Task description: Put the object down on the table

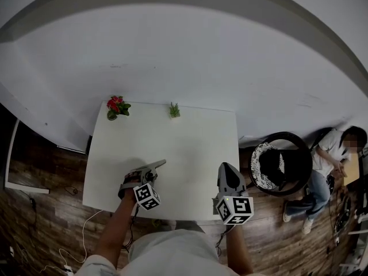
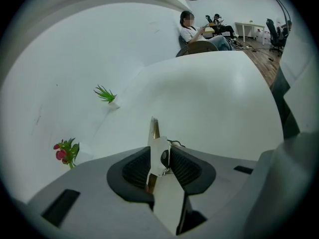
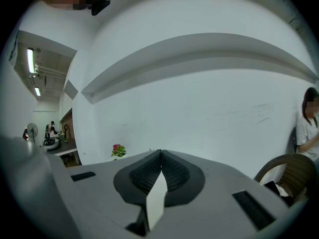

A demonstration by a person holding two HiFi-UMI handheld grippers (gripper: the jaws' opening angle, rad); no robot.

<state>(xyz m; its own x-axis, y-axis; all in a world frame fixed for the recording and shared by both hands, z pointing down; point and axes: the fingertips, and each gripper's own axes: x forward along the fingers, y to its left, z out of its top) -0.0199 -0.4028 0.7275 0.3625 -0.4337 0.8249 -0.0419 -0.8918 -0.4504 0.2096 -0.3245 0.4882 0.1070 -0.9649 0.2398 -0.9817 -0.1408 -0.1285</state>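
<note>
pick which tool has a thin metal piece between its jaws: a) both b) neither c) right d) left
d: the left gripper view shows a thin metal piece standing between the parted jaws of the left tool, while the right tool has its jaws together with nothing between them.

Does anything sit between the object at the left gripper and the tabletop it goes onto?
Nothing visible: bare table surrounds the thin pale object; the red-flowered plant and green plant stand at the far edge.
</note>
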